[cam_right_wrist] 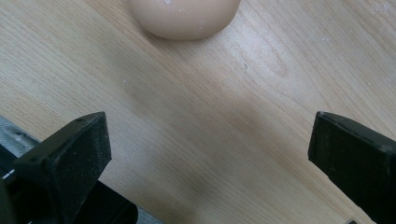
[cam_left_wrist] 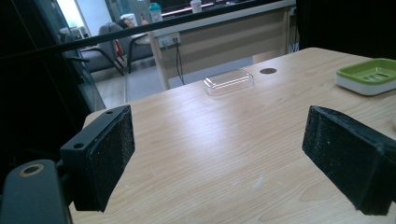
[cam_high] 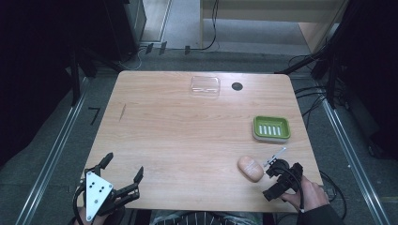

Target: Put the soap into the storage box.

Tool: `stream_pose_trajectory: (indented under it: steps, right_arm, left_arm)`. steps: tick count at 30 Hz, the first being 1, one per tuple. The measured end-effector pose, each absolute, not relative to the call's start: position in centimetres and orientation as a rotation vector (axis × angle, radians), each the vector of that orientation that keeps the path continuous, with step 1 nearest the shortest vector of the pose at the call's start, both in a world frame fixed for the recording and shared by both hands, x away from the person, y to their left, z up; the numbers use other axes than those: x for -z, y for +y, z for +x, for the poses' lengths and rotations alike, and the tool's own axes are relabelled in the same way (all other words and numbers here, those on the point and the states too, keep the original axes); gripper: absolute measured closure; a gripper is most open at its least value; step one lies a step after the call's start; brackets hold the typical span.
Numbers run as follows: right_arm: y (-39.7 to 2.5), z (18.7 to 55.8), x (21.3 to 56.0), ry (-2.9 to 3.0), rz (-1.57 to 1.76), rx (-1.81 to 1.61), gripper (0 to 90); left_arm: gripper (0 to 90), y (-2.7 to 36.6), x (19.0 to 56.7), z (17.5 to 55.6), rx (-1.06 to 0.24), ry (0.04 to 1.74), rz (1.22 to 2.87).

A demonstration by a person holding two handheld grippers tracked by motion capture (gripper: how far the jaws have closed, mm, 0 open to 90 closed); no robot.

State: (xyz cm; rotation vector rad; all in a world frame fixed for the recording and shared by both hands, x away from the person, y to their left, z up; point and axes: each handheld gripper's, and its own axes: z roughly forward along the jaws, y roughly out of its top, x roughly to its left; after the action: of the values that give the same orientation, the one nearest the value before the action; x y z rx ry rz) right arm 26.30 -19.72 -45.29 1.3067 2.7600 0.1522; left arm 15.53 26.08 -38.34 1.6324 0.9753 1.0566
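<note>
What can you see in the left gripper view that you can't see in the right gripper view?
The left gripper view alone shows the clear plastic lid, the green soap dish, the small dark hole in the table, and the room beyond the table's far edge. The right gripper view alone shows the peach soap bar, close ahead of its jaws. Both share the wooden table and a pair of black jaws standing wide apart with nothing between them.

Black left gripper (cam_high: 123, 172), grey three-cornered plate (cam_high: 97, 194) (small holes); black right gripper (cam_high: 274, 180), trailing cable; dark sleeve (cam_high: 319, 216).
</note>
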Motion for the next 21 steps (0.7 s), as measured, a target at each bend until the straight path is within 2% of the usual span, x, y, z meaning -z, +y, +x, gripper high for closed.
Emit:
stream_pose_trajectory:
  steps: [21]
  right_arm:
    - [-18.6,26.9,45.4,2.787,1.229,-0.161,0.0]
  left_arm:
    - [9.6,26.0,38.3,15.5,-1.059,0.984,1.641]
